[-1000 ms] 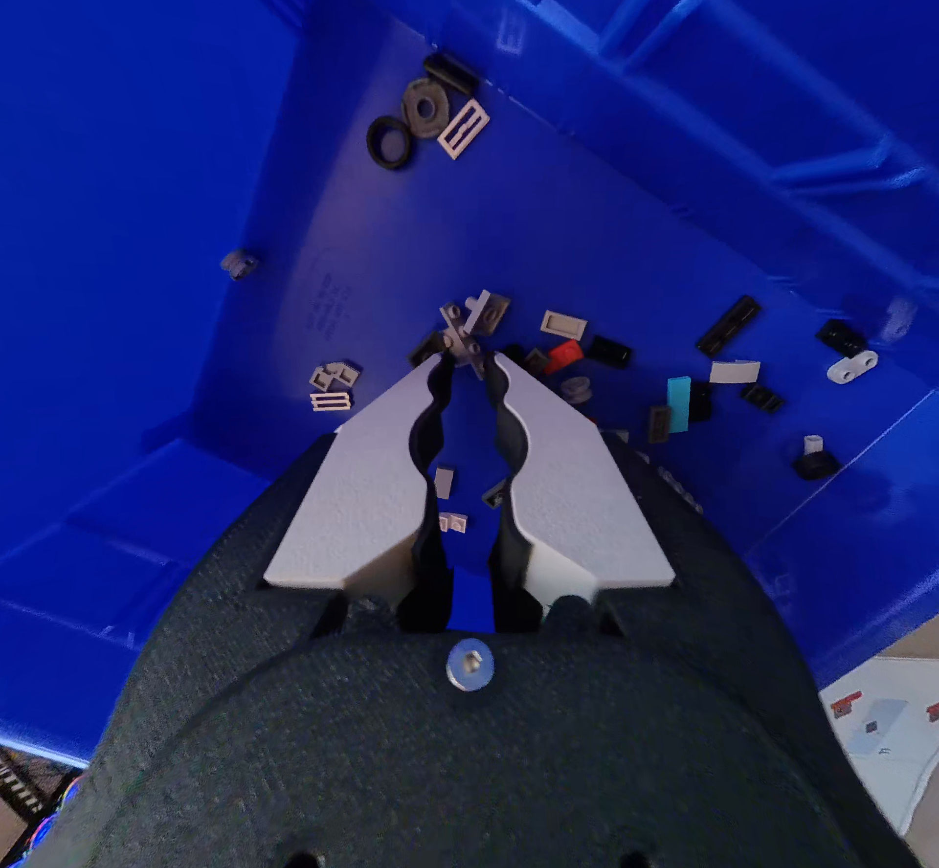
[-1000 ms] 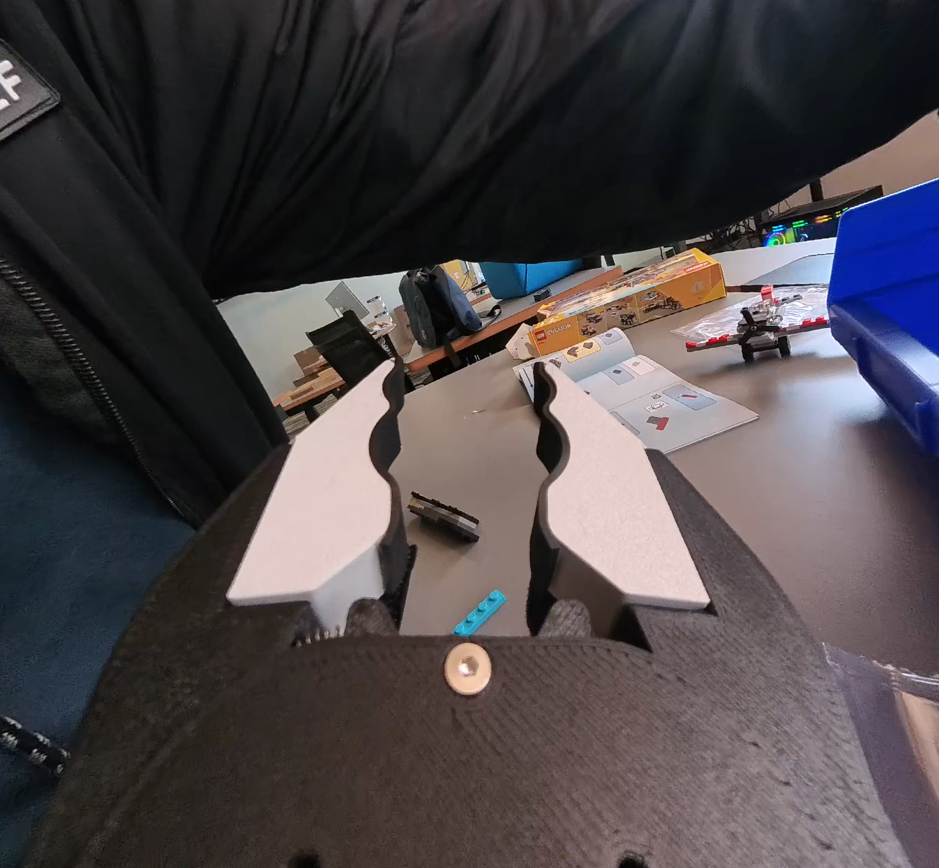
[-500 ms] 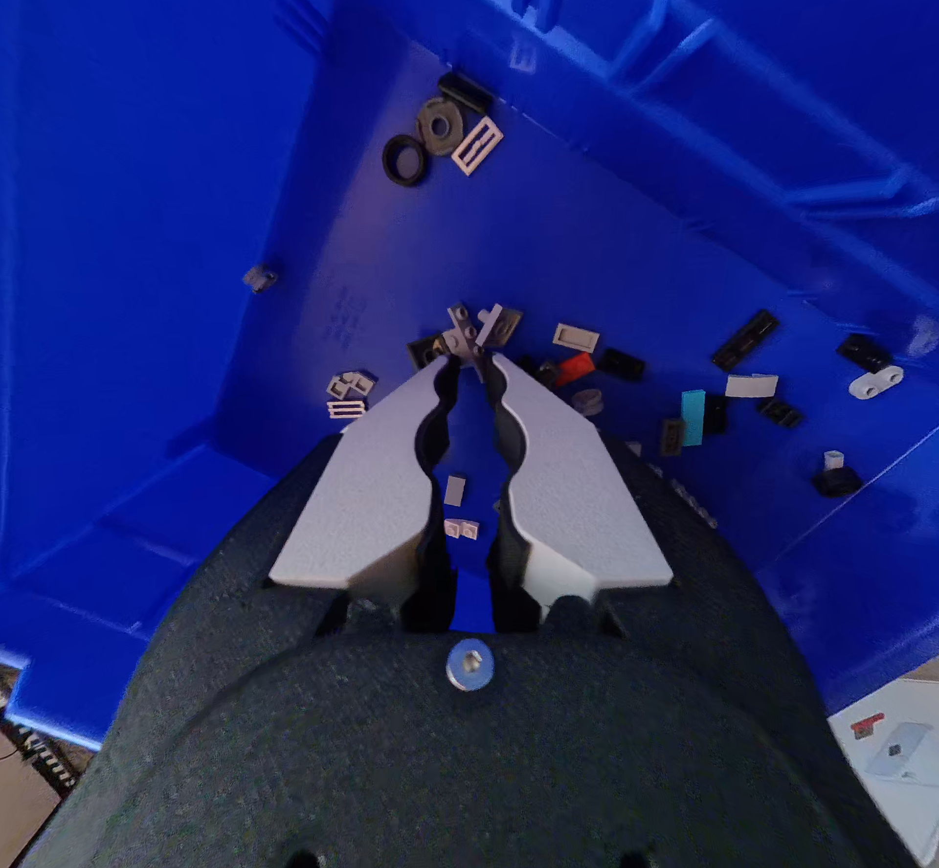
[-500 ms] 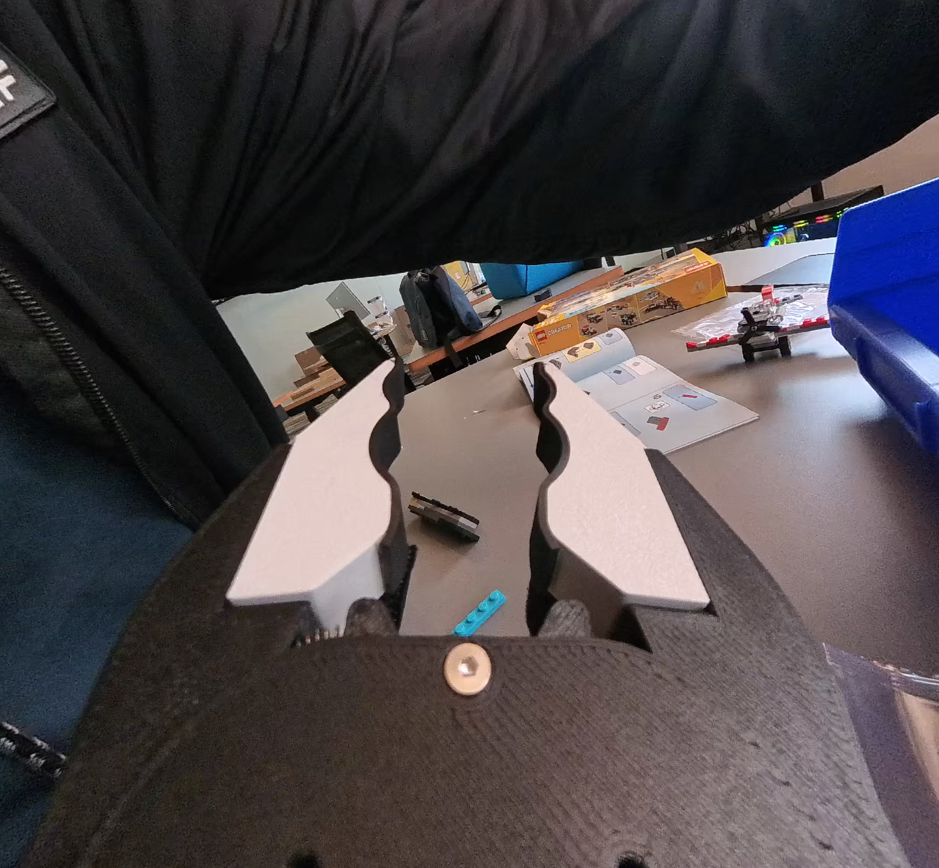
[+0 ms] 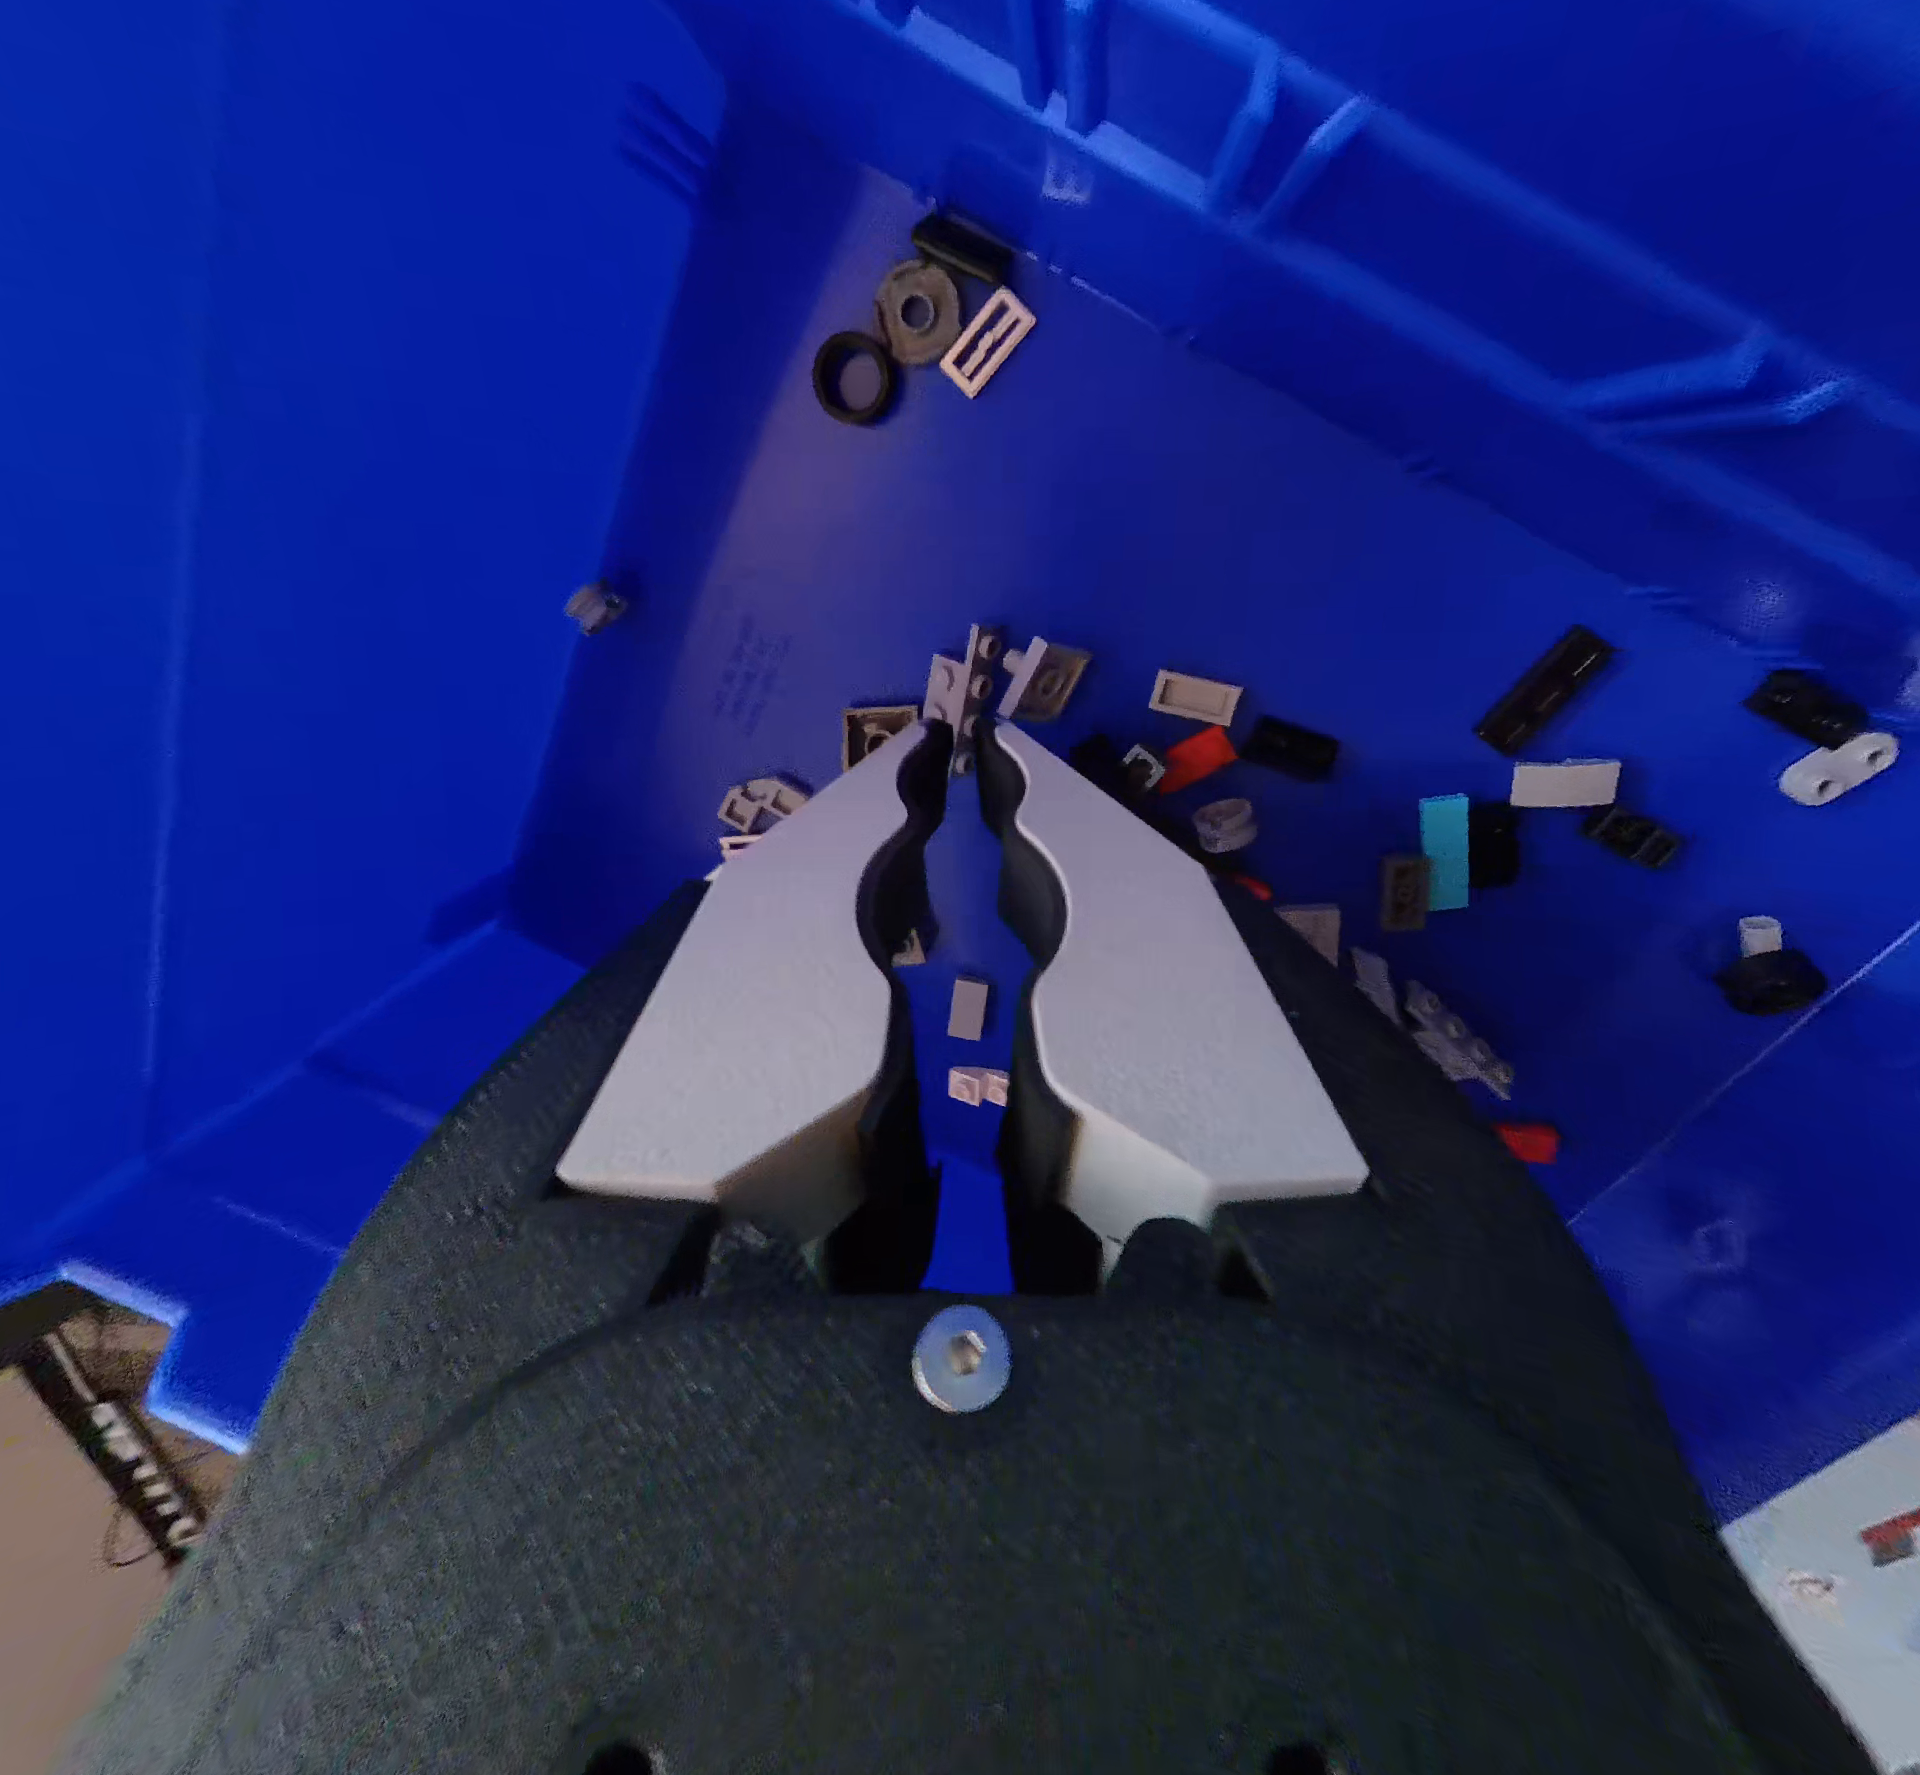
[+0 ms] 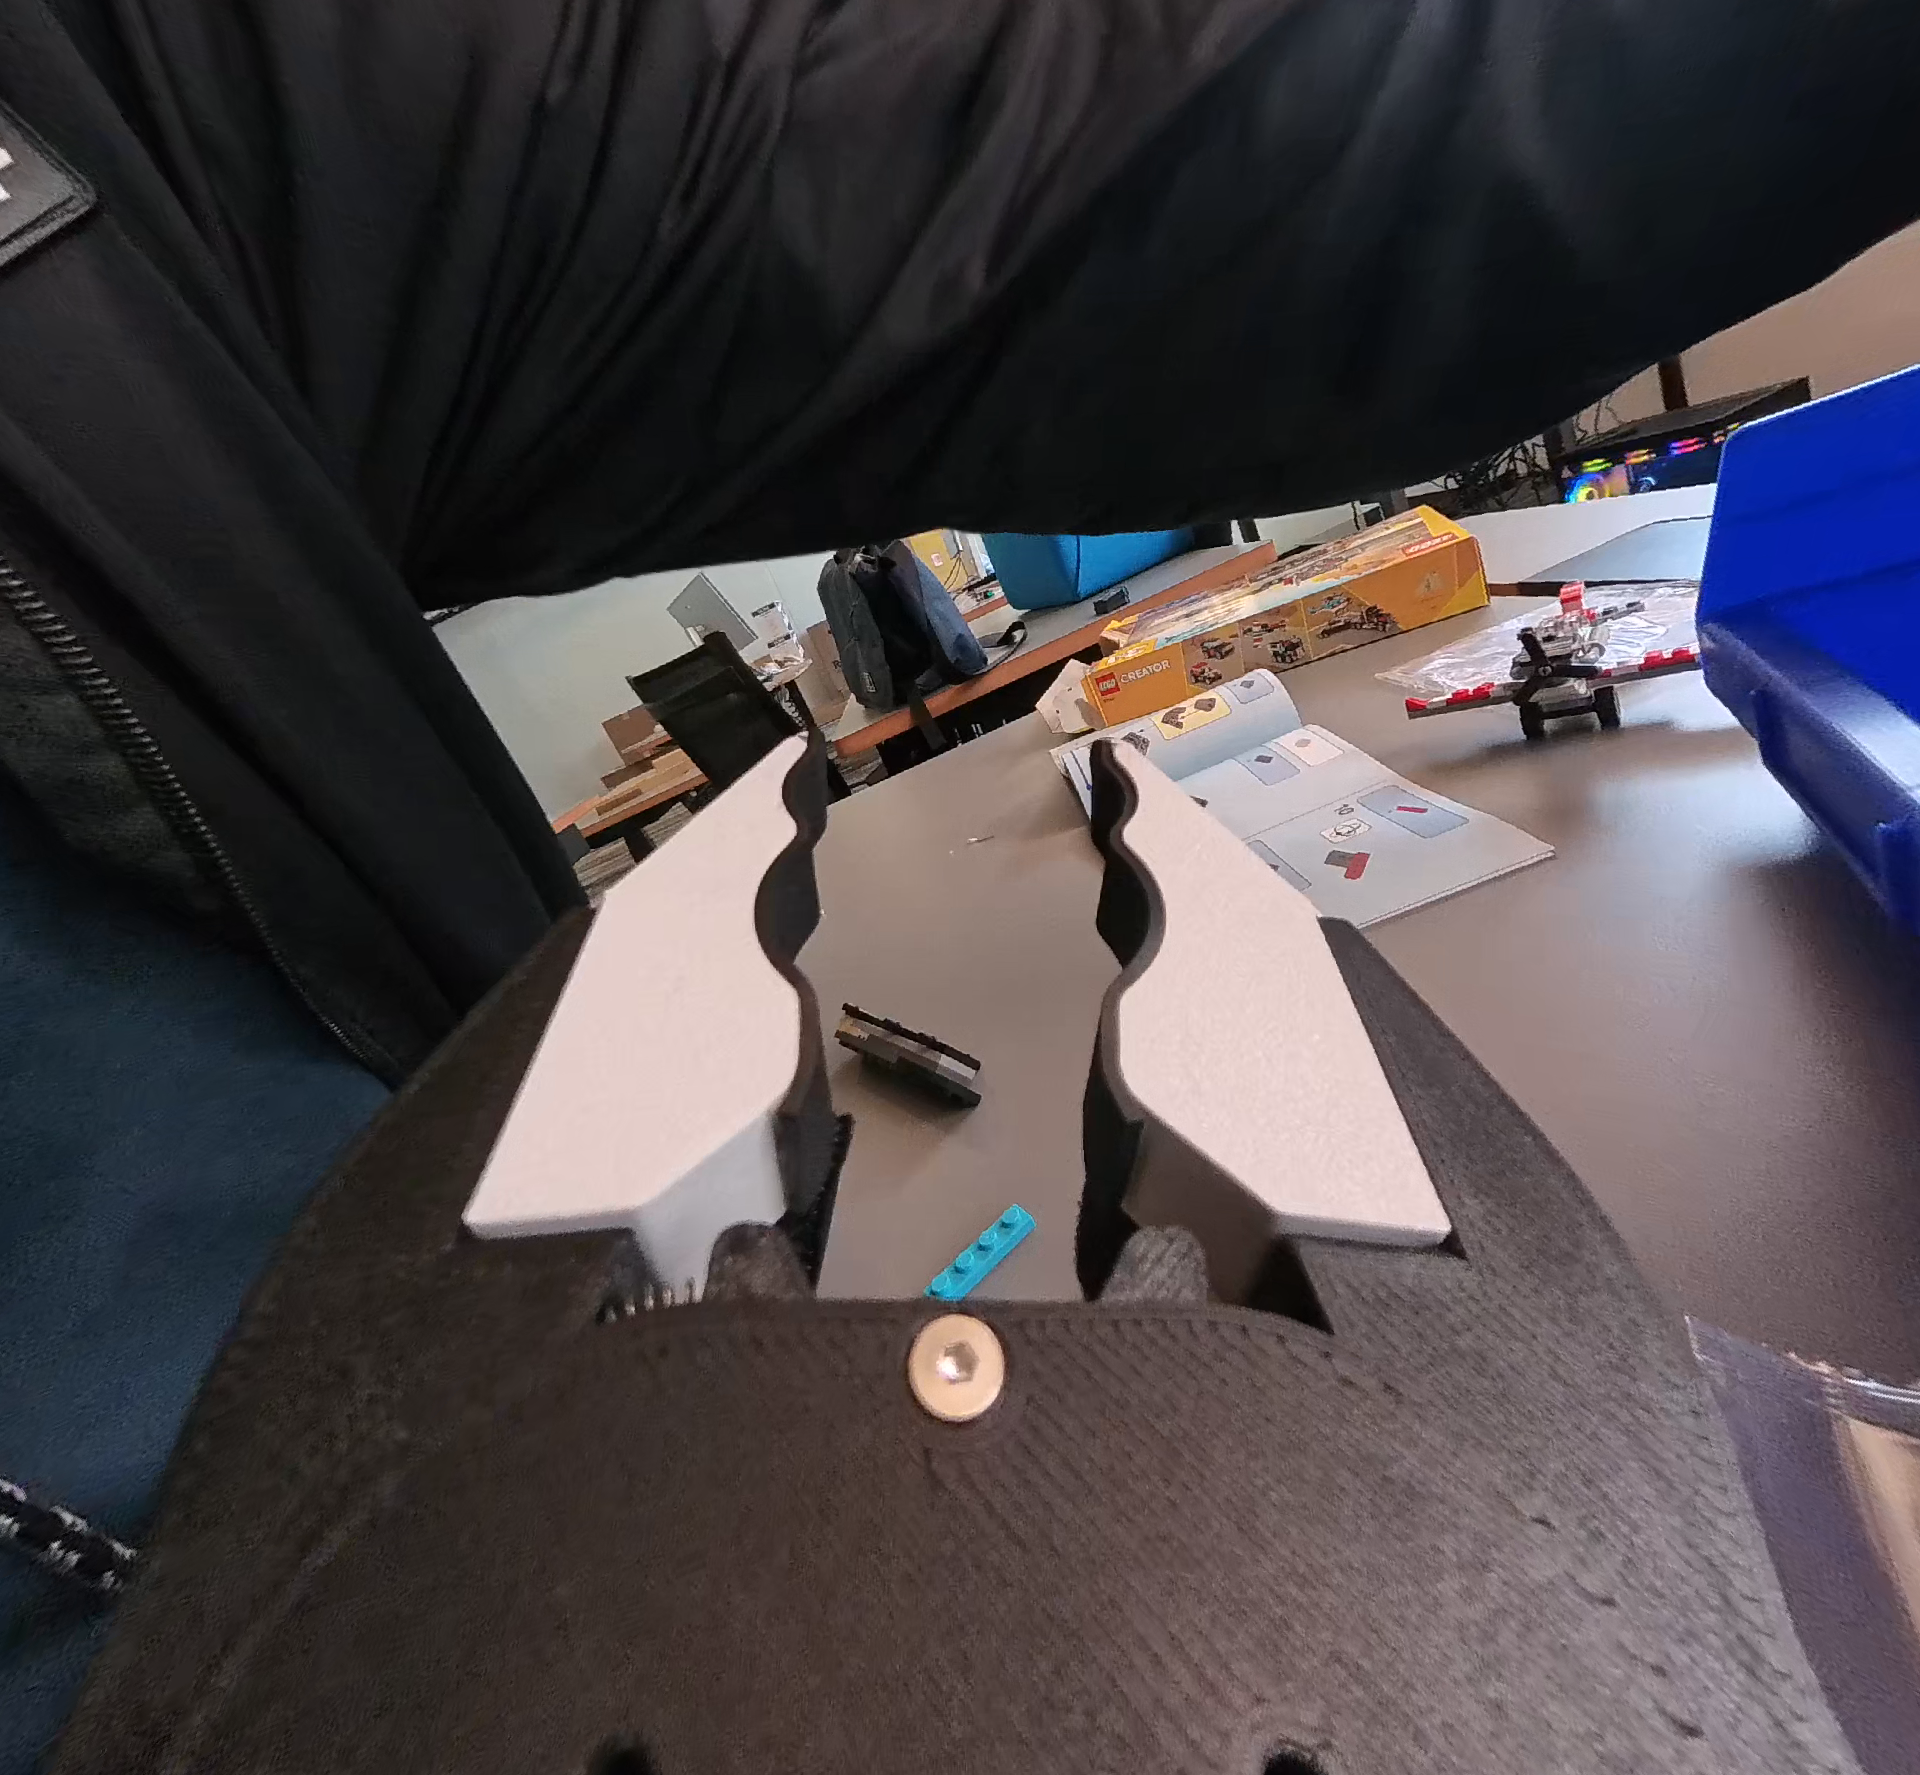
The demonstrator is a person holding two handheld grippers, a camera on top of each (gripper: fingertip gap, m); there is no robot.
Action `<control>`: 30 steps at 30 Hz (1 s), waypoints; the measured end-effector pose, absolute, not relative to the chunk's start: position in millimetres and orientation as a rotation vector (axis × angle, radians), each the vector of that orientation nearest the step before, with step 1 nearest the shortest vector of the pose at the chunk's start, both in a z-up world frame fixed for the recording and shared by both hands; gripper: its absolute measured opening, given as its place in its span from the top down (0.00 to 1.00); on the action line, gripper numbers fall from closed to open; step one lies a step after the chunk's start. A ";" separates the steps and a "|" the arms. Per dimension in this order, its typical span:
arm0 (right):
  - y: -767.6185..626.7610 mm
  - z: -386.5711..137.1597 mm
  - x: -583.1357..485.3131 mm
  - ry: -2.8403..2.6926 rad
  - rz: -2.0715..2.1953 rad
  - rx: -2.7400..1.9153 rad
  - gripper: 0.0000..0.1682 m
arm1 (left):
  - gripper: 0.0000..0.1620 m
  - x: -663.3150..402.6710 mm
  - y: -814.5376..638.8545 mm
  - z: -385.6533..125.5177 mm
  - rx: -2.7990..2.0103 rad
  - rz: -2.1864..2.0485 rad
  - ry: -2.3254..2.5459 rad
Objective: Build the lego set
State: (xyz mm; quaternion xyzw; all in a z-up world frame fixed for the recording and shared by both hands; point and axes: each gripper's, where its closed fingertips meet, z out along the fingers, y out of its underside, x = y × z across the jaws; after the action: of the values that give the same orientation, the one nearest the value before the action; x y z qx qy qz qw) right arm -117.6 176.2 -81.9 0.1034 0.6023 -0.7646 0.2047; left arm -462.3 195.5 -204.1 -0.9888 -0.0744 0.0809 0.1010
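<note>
Lego pieces lie scattered over the floor of a blue bin (image 5: 1195, 478), which fills the left wrist view; the same bin's corner (image 6: 1808, 665) shows at the right edge of the right wrist view, standing on a grey tabletop (image 6: 1558, 1050). A black sleeve (image 6: 935, 219) crosses the top of that view, reaching toward the bin.

On the tabletop, beyond the right gripper (image 6: 951, 780), lie a yellow box (image 6: 1299, 624), an open booklet (image 6: 1309, 811) in front of it, and a small plane (image 6: 1558, 676) built of grey, black and red bricks, just left of the bin. The right gripper's jaws are spread wide and hold nothing. Seen between them, on the tabletop, are a black and grey block (image 6: 909, 1055) and, nearer the camera, a turquoise strip (image 6: 982, 1252).

Inside the bin, the left gripper (image 5: 963, 738) has its jaws nearly together at the tips, pinching a thin grey plate (image 5: 977, 681) that stands up from between them. Around it lie black, grey, white and red pieces, with a turquoise tile (image 5: 1444, 852) to the right. In the far corner sit a black ring (image 5: 854, 378), a grey disc (image 5: 916, 312) and a white grille (image 5: 987, 343), close together. Two small pale pieces (image 5: 971, 1045) show on the bin floor between the jaws.
</note>
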 end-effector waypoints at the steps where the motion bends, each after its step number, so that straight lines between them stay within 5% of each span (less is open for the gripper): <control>1: 176.2 -82.0 -117.7 1.679 -2.132 0.289 0.69 | 0.97 -462.7 195.4 -206.1 -2.934 0.239 -0.188; 25: 176.9 -81.2 -118.3 1.661 -2.129 0.292 0.70 | 0.91 -469.9 199.2 -216.5 -3.011 0.162 0.083; 30: 176.8 -81.3 -117.8 1.664 -2.128 0.290 0.70 | 0.91 -464.7 206.4 -181.8 -2.877 0.289 -0.066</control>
State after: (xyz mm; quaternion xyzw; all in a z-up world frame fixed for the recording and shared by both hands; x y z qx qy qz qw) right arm -117.8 176.8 -81.3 0.1044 0.5986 -0.7657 0.2109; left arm -464.7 206.4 -181.8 -0.9870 -0.0227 0.0991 0.1246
